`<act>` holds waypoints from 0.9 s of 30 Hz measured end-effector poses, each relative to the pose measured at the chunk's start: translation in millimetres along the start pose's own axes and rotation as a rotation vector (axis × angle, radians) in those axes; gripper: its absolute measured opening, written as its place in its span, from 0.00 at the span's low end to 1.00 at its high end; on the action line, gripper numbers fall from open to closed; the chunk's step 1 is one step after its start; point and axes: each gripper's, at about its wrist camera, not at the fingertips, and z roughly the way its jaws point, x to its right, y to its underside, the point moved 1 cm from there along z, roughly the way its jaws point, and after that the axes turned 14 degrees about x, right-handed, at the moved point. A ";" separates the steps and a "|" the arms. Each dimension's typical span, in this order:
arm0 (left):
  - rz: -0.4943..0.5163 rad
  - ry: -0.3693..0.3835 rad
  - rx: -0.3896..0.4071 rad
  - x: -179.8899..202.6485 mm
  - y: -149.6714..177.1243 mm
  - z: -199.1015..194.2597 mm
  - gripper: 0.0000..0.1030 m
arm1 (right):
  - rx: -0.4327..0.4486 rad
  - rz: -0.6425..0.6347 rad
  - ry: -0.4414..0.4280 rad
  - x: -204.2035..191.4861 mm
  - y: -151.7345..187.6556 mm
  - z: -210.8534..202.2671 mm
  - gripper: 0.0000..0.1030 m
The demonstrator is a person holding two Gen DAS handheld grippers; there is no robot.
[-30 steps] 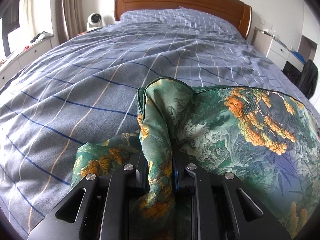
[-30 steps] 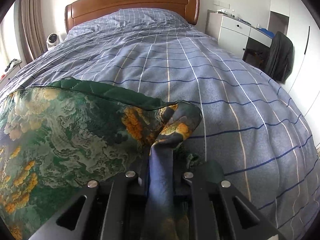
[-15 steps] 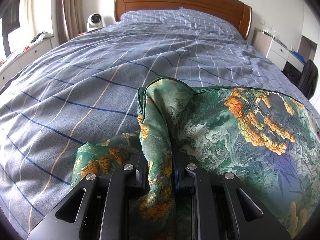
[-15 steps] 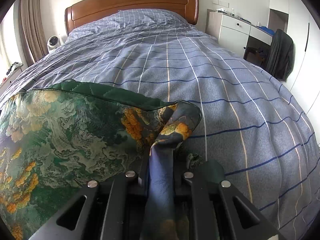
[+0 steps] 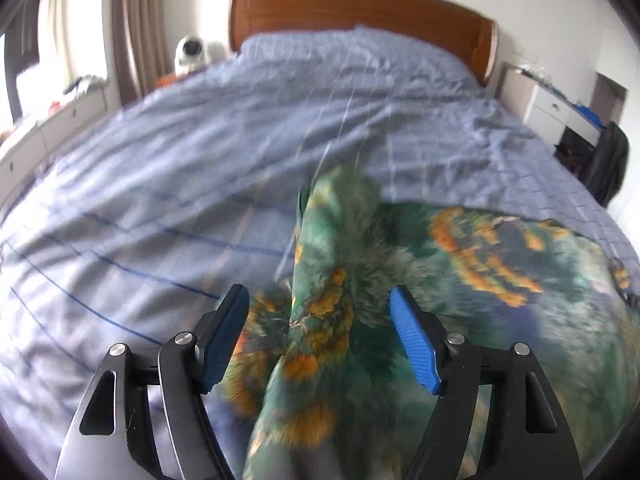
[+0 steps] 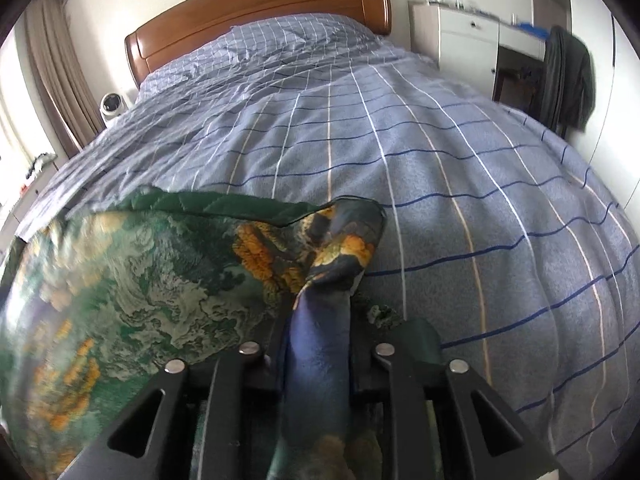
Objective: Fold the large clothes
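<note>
- One wide bed (image 6: 460,184) under a blue-grey quilt crossed by white, tan and dark blue grid lines, filling most of both views, backed by a curved brown wooden headboard (image 6: 256,8).
- Spread across the near part of that quilt: a large quilted green garment printed with orange and pale landscape motifs (image 6: 132,292), dark green lining showing along its far edge, one bunched corner at each side reaching back toward the cameras.
- Beyond the bed's right side, a white drawer cabinet (image 6: 466,36) and a dark garment hanging over a chair (image 6: 568,80); at its left side, beige curtains (image 5: 140,28) and a small round white fan (image 5: 188,50).
- Left hand-held gripper (image 5: 320,336): black frame, blue ribbed pads (image 5: 412,340) standing well apart and opening, a ridge of the green cloth lying loose between them, touched by neither pad; view blurred.
- Right hand-held gripper (image 6: 316,344): jaws opening, yet close against a twisted blue-and-orange corner of the same garment, cloth filling the gap.
</note>
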 end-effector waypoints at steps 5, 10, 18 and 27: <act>0.085 0.093 0.095 45.3 -28.9 -47.7 0.88 | 0.005 0.058 -0.054 3.1 -29.6 -26.7 0.84; 0.152 0.275 0.002 134.3 -34.4 -27.3 0.89 | 0.082 -0.052 -0.114 -27.6 -36.8 -79.6 0.84; 0.230 0.209 -0.231 207.0 20.3 88.8 0.92 | 0.065 -0.092 -0.235 -65.6 32.4 -136.5 0.84; 0.301 0.221 -0.178 202.6 25.0 46.7 0.92 | 0.046 -0.172 -0.156 -67.8 89.7 -153.1 0.84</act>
